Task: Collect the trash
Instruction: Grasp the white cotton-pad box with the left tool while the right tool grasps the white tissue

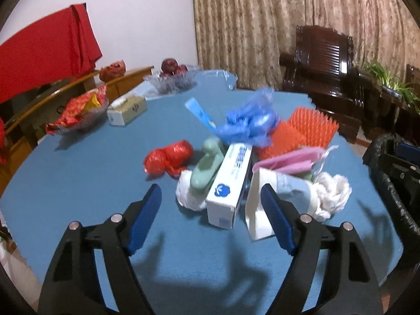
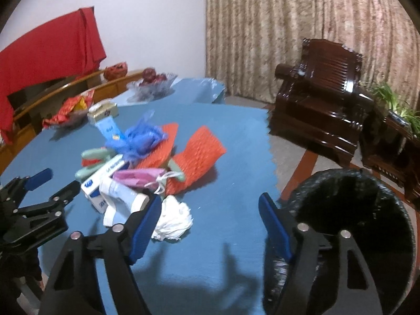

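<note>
Nearest, lower frame: my left gripper [image 1: 211, 195], fingers spread wide and holding nothing, above the blue tablecloth [image 1: 92, 183]. My right gripper [image 2: 210, 204] likewise spread and empty.

Item, left view, centre: white box with blue logo [image 1: 227, 183], its near end lying between my left fingers, not touched. Just right of it, a white paper cup [image 1: 260, 210] on its side, partly behind my right-hand blue pad [image 1: 275, 220].

Item, right view, lower centre: crumpled white tissue [image 2: 173, 220], just beside my left-hand pad [image 2: 147, 225], between the fingers; contact cannot be told.

Item, right view, lower right: black-lined bin [image 2: 349, 225], off the table edge, behind my right-hand finger.

Item, mid-frame, the pile: pale green object [image 1: 207, 162] against the box; red crumpled bag [image 1: 168, 160] to its left, apart; pink pouch [image 1: 286, 161]; blue plastic bag [image 1: 249, 123] on top; orange foam netting [image 1: 302, 128] behind.

Item, upper left: tissue box [image 1: 127, 110], glass dish of red wrappers [image 1: 78, 113], glass bowl of red fruit [image 1: 173, 76].

Item, far: red cloth [image 1: 44, 52], patterned curtain [image 1: 288, 26], dark wooden chair [image 1: 323, 60].
</note>
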{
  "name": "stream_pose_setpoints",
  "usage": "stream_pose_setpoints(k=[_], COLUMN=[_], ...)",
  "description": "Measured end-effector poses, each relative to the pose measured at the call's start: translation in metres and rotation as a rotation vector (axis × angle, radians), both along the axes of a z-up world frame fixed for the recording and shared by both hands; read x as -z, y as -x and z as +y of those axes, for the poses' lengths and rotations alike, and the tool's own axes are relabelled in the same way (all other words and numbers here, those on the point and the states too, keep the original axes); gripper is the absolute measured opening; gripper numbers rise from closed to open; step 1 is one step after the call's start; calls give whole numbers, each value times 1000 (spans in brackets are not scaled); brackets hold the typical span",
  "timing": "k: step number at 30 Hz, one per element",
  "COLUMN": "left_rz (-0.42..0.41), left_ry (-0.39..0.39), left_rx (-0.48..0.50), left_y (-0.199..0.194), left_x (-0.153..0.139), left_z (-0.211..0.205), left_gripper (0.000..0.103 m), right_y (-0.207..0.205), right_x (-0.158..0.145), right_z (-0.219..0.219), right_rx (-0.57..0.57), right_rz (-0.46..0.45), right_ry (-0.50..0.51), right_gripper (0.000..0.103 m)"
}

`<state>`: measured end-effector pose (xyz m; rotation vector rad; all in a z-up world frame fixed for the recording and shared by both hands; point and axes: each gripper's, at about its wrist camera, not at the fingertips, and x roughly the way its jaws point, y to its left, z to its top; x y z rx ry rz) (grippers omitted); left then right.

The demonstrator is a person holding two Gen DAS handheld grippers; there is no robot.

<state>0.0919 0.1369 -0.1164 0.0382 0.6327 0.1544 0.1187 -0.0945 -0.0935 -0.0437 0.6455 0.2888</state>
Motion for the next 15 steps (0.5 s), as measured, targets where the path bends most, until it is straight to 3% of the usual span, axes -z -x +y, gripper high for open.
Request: stream_pose_setpoints(k=[8, 15], left_rz=[51, 70], left_ry=[22, 28], left_rx=[18, 30], left_y=[-14, -21], left_x=[23, 32], left_z=[4, 4], left_gripper=[69, 68], right_y=[-24, -32], right_x=[36, 50], right_z=[30, 37], right_rx=[-73, -143], right_rz=[88, 143], right_ry=[27, 12], right_gripper=[66, 40])
